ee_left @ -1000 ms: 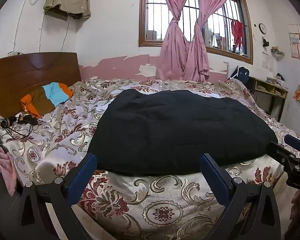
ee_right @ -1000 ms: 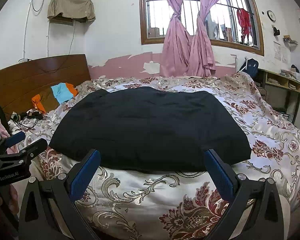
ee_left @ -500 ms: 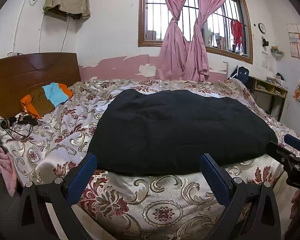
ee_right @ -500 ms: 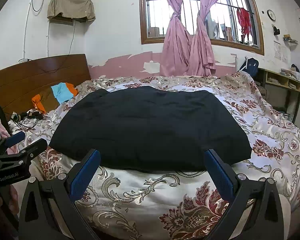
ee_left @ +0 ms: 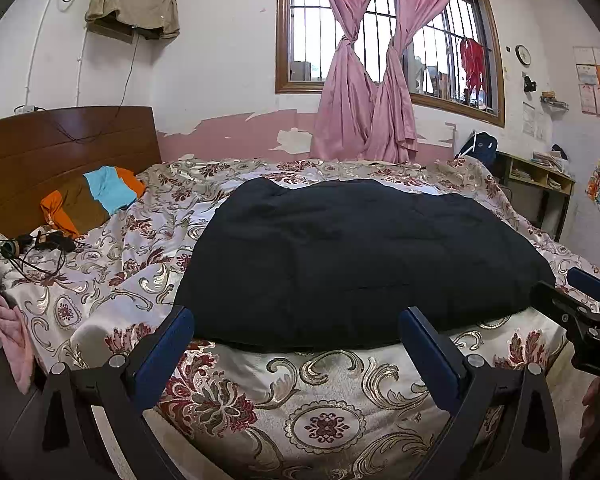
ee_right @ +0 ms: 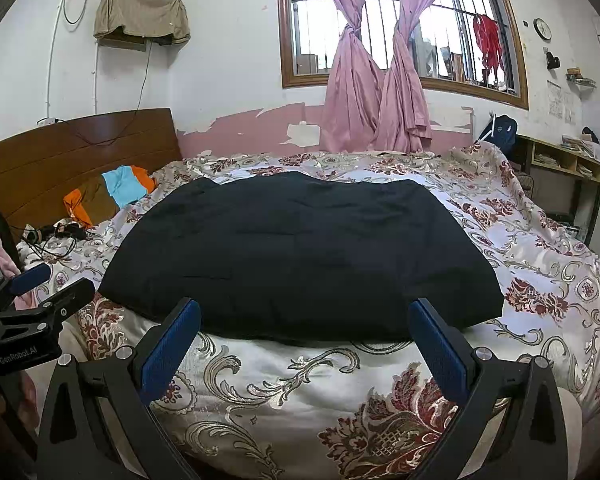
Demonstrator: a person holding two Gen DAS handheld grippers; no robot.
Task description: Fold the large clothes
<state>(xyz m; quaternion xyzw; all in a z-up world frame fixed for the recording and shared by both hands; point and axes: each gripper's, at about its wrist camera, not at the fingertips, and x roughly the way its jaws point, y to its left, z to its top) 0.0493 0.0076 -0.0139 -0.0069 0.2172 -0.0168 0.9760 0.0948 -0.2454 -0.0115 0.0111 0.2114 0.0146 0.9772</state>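
A bed [ee_left: 112, 264] with a flowered cover fills the room. A black garment [ee_left: 352, 256] lies spread flat across its middle, likely laid out for folding. At the bed's near edge, left gripper [ee_left: 296, 332] and right gripper [ee_right: 304, 324] hover, jaws wide apart, holding nothing.

the black garment [ee_left: 352, 256] is matt, soft cloth with faint creases. under it the bedspread [ee_left: 324, 412] is shiny satin-like fabric with a floral pattern. behind the bed, the headboard [ee_left: 60, 152] is polished brown wood. left gripper [ee_left: 296, 336] pads look like textured blue rubber on matt black plastic.
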